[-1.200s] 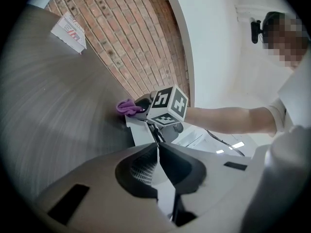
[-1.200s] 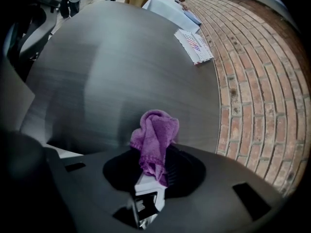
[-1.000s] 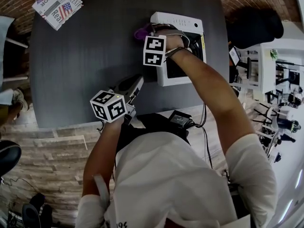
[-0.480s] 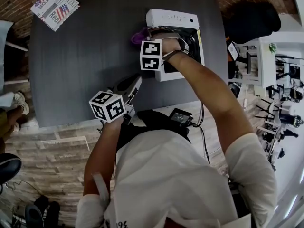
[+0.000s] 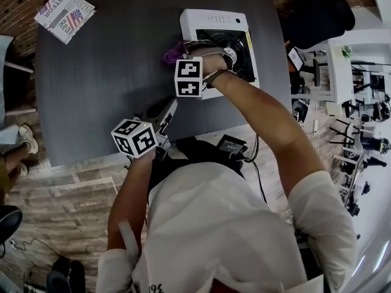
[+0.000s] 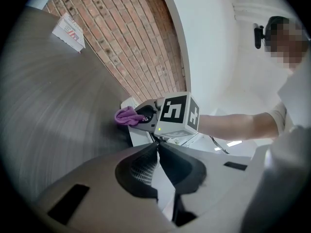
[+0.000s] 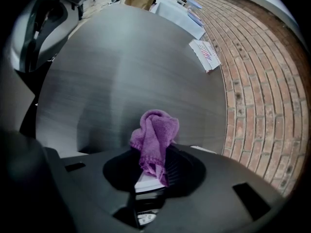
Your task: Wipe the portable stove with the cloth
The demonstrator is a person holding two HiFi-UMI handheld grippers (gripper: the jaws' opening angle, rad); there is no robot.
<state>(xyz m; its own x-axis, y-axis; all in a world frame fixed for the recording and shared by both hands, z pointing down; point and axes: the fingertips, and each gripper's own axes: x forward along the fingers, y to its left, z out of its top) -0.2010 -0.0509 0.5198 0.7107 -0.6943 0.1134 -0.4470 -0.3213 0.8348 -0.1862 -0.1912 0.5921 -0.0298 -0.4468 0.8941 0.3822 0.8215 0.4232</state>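
– asking about the left claw (image 6: 158, 147): gripping anything?
– gripping nothing; pinched tight together, held low and close in on a bent left arm (image 5: 128, 194).
– and checking the right claw (image 7: 154, 152)?
– reaching forward on an outstretched right arm (image 5: 263, 112), clamped on the purple cloth (image 7: 155, 130).

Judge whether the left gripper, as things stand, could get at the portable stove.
Probably yes. The left gripper, shut and empty, is at the near edge of the table, which lies bare between it and the stove. The right gripper, holding the cloth, crowds the stove's left side.
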